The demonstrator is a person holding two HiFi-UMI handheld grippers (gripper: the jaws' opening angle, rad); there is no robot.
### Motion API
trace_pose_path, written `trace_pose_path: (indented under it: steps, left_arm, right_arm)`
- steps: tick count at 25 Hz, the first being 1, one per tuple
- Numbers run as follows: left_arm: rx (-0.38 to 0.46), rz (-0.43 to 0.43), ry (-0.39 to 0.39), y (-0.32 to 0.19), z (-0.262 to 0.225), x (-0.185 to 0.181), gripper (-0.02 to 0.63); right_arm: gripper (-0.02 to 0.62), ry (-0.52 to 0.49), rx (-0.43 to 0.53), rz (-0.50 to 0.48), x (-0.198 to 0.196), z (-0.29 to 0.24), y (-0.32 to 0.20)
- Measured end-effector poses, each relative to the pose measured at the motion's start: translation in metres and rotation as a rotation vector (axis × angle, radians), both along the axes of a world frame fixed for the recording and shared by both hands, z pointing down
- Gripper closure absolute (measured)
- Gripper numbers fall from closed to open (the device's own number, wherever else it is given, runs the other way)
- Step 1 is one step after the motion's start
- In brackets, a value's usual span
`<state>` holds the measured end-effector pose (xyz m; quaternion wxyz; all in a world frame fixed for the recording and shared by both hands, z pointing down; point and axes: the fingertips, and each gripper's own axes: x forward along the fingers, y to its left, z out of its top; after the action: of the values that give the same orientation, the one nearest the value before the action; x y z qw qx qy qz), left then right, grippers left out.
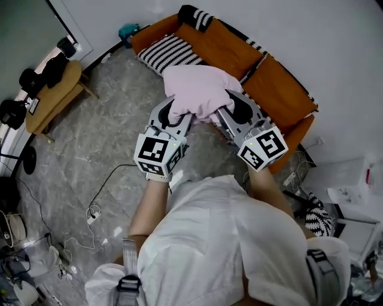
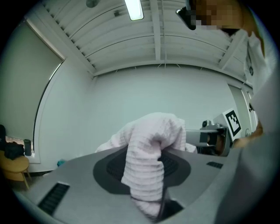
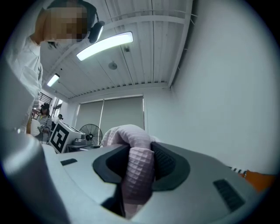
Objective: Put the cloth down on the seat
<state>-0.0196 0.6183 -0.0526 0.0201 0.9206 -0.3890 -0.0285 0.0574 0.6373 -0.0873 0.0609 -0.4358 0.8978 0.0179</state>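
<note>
One grey stone-patterned floor (image 1: 108, 137) fills the left of the head view, bare in front of the sofa. One orange sofa (image 1: 275, 89) runs along the white wall, its seat (image 1: 221, 48) open in the middle and at the right end. The person's white-clad body takes up the bottom of that view. One round wooden table (image 1: 54, 95) stands well apart at the left and carries dark objects.

One pink waffle-weave cloth (image 1: 200, 89) is bunched and held up between the two grippers. In the head view it lies over the seat's front edge, not resting on it. Two striped cushions lie on the sofa, one (image 1: 167, 52) on the left end of the seat and one (image 1: 196, 17) at the back corner.

The left gripper (image 1: 173, 116) has its jaws clamped on a fold of cloth (image 2: 151, 153). The right gripper (image 1: 233, 110) likewise pinches a fold (image 3: 138, 175). Loose cables (image 1: 102, 191) trail across the floor at the lower left.
</note>
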Motion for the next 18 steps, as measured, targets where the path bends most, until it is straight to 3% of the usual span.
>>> trace_pose_path:
  steps: [11, 18]
  left_arm:
    - [-0.066, 0.057, 0.019, -0.02, 0.023, -0.018, 0.456]
    - [-0.127, 0.035, 0.017, -0.061, 0.047, -0.028, 0.456]
  right_arm:
    - [0.454, -0.01, -0.076, 0.02, -0.02, 0.021, -0.02]
    - [0.455, -0.016, -0.121, -0.007, -0.03, 0.041, -0.065]
